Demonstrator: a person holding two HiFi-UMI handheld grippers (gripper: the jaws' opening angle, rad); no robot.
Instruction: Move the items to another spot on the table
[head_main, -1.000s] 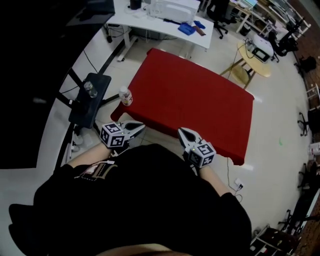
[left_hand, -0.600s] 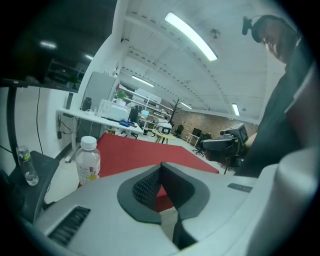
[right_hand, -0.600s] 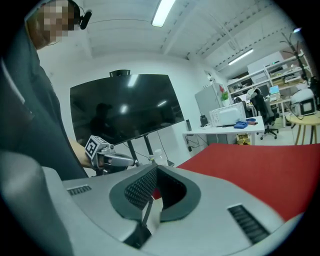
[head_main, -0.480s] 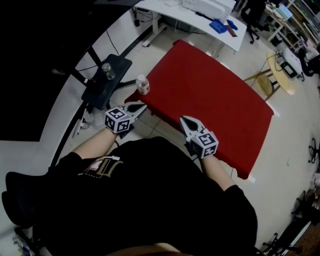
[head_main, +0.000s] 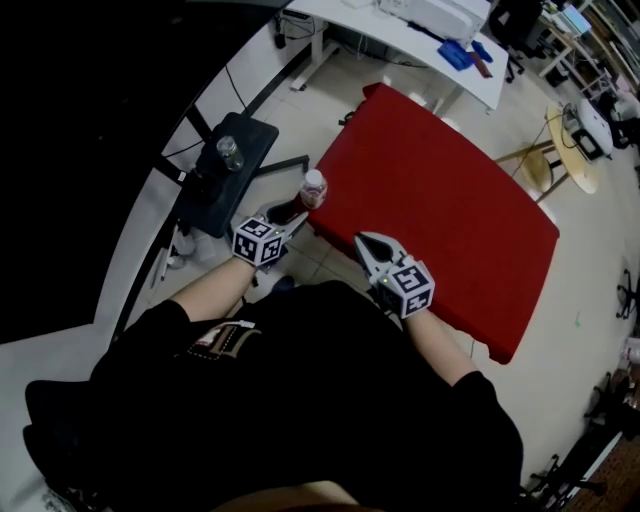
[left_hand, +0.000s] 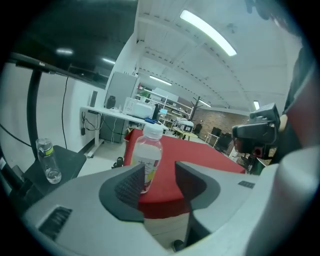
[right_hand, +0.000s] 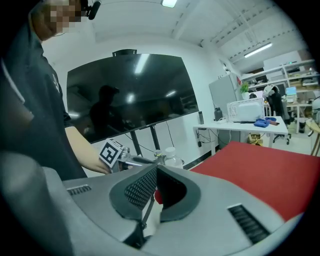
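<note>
A clear bottle (head_main: 313, 188) with a white cap and a red-and-white label stands upright on the near-left corner of the red table (head_main: 450, 200). My left gripper (head_main: 293, 212) is just short of it and points at it. In the left gripper view the bottle (left_hand: 148, 155) stands beyond the left gripper (left_hand: 159, 176), whose jaws are opening with nothing between them. My right gripper (head_main: 362, 241) hovers at the table's near edge, shut and empty. In the right gripper view, the right gripper (right_hand: 154, 171) faces the bottle (right_hand: 172, 158).
A black side stand (head_main: 215, 170) left of the table carries a second clear bottle (head_main: 230, 152), also seen in the left gripper view as the second bottle (left_hand: 47, 161). A white desk (head_main: 400, 30) with equipment stands beyond the table. A round stool (head_main: 565, 150) is at the far right.
My left gripper has moved forward to the bottle at the table corner and its jaws have parted. The right gripper has stayed shut at the near edge.
</note>
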